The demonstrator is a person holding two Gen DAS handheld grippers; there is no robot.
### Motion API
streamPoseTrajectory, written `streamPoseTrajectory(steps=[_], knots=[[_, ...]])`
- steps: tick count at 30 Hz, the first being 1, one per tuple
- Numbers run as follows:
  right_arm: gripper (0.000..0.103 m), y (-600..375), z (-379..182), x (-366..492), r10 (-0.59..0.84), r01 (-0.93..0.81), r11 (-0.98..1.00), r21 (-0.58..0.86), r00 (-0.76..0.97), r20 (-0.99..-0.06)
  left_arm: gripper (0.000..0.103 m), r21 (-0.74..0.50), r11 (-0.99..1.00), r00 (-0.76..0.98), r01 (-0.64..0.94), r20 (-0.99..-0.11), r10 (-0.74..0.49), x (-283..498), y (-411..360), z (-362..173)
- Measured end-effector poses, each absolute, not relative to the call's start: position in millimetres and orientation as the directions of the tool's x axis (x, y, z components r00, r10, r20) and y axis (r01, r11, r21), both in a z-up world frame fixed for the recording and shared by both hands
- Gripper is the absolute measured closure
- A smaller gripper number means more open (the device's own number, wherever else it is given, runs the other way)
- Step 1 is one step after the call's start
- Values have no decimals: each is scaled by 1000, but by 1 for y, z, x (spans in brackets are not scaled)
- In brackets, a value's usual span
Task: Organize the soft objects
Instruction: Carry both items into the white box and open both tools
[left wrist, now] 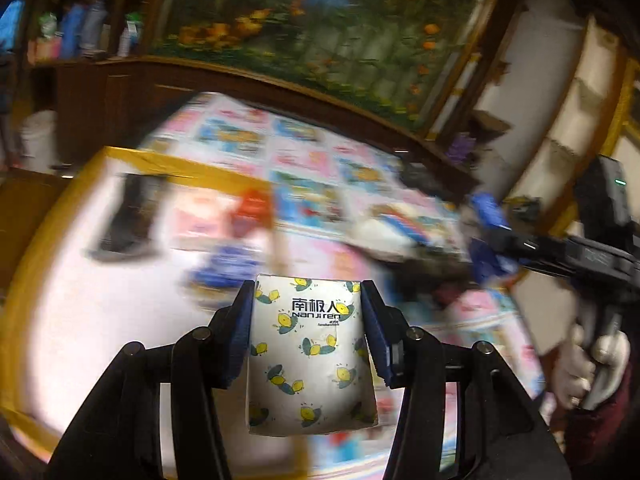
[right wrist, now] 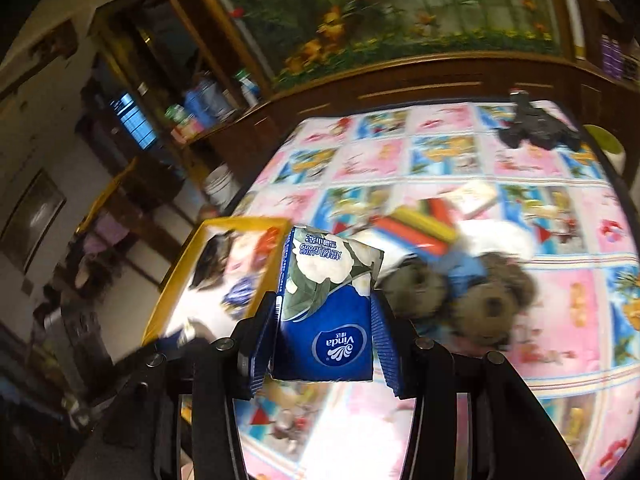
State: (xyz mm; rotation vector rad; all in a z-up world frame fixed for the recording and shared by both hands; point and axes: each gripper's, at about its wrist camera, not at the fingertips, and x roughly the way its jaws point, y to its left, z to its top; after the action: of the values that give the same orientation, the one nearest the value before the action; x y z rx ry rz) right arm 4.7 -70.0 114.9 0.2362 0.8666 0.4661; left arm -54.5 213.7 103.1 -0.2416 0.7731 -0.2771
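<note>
Patchwork quilt (right wrist: 460,160) covers the bed below a flower mural (right wrist: 400,8), and a yellow-rimmed tray (right wrist: 188,256) sits at the quilt's left edge. Right of the tray, the right gripper (right wrist: 325,340) clamps a blue Vinda tissue pack (right wrist: 324,320), long axis pointing away from the camera; only this view shows the teddy bear (right wrist: 472,300) beyond. Above the tray, the left gripper (left wrist: 308,332) pinches a lemon-print tissue pack (left wrist: 308,352), long axis likewise pointing forward; only this view shows the gloved hand (left wrist: 592,364) behind the right gripper.

White tissue pack (left wrist: 310,352) reads "Nanjiren"; blue pack (right wrist: 326,320) "Vinda"
</note>
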Motion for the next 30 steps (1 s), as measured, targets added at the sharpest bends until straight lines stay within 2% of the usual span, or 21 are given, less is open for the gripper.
streamPoseTrajectory(steps=[6,10,17,19,21,26,30], knots=[[58,2,88,37,544,-372,835,406,444,-711,54,-194,979,643,-57,-758,-113,-9,295,77],[58,54,68,62,562,-404,814,417,371,-739,54,-169,979,626,-117,-778,-60,21,322,63],[58,130,34,90,582,-431,785,446,266,-768,50,-225,967,640,-122,-763,-97,60,329,50],[58,147,22,102,580,-431,783,448,246,-777,47,-293,948,630,-126,-762,-152,62,334,46],[58,160,12,109,572,-429,786,444,236,-785,38,-349,929,637,-127,-746,-194,59,339,42],[57,181,-6,125,537,-421,809,410,245,-807,37,-370,918,661,-139,-725,-192,44,341,44],[49,190,-10,130,533,-420,815,399,273,-801,37,-421,892,688,-166,-698,-201,32,346,45]])
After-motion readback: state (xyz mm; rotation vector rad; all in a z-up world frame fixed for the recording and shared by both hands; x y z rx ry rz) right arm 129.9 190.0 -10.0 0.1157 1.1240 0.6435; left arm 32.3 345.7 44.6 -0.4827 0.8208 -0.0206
